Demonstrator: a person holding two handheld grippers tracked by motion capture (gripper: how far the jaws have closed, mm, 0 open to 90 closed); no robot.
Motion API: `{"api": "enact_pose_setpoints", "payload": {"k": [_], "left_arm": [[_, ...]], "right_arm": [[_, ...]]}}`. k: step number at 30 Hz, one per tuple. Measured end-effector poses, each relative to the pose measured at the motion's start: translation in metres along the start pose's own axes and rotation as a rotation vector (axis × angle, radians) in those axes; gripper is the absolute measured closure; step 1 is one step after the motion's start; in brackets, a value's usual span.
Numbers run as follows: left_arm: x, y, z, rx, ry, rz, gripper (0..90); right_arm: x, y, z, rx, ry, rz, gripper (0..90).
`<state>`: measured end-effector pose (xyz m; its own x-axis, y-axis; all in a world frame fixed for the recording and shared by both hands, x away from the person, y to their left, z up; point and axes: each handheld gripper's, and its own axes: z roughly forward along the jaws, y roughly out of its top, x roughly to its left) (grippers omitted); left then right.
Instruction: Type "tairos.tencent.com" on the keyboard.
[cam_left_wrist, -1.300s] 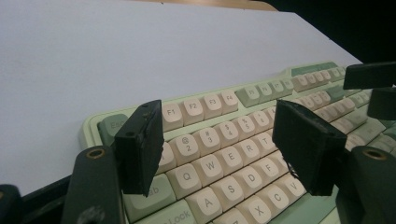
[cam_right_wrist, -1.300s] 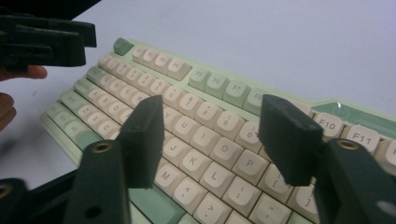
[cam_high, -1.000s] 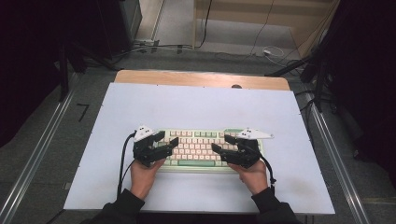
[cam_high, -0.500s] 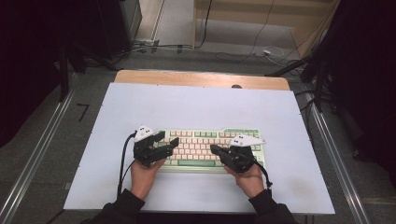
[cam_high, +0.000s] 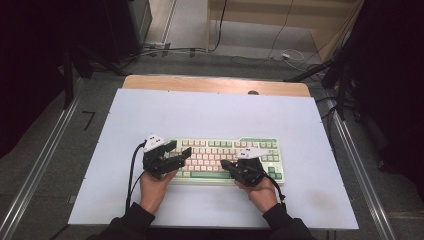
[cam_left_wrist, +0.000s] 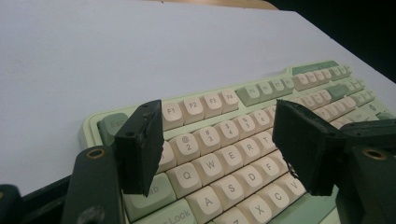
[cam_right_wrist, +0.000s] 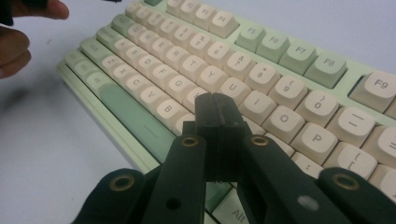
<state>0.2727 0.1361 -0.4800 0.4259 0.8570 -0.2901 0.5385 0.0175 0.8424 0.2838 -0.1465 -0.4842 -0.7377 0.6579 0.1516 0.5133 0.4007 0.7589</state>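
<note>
The keyboard (cam_high: 227, 159) sat on the white table (cam_high: 210, 112), close to its near edge. The left gripper (cam_left_wrist: 219, 149) hung over the keyboard's left end, jaws wide apart, gripping nothing. The right gripper (cam_right_wrist: 215, 112) had its jaws pressed together, empty, over the keys near the spacebar (cam_right_wrist: 133, 114).

A white desk (cam_high: 210, 110) carries one keyboard (cam_high: 260, 145), lying flat under both hand-held grippers.
</note>
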Motion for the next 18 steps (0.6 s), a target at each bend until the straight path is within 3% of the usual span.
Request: {"api": "enact_pose_setpoints", "payload": {"k": [18], "left_arm": [[-0.0001, 0.0000, -0.0002, 0.000, 0.001, 0.000, 34.4]], "right_arm": [[0.0005, -0.0045, 0.0088, 0.032, -0.015, -0.015, 87.5]]}}
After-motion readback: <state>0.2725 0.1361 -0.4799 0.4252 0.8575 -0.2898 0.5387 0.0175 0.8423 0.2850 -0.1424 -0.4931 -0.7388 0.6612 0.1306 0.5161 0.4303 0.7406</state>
